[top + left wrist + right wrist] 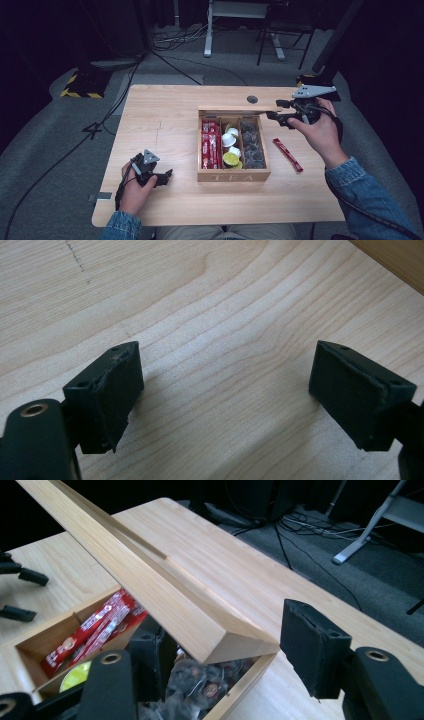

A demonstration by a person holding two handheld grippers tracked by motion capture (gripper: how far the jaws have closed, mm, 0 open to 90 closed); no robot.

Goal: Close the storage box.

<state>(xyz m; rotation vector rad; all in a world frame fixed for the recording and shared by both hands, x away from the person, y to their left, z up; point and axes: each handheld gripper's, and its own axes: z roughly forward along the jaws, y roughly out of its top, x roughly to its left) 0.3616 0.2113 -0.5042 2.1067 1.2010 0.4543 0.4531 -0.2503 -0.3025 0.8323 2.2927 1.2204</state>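
Note:
A wooden tea box (234,176) stands mid-table with its lid (235,108) raised at the back. It holds red sachets (210,145), round pods (231,150) and dark packets (251,145). My right gripper (274,109) is at the lid's right end. In the right gripper view the lid (165,590) has its corner between the jaws of this gripper (225,650). The right pad (305,645) stands a little off the lid, and the left one sits under it above the dark packets (200,685). My left gripper (167,176) rests on the table left of the box, open and holding nothing (225,390).
One red sachet (287,155) lies loose on the table to the right of the box. A round cable hole (252,99) is near the table's back edge. Beyond the table are floor cables and a desk frame (209,30).

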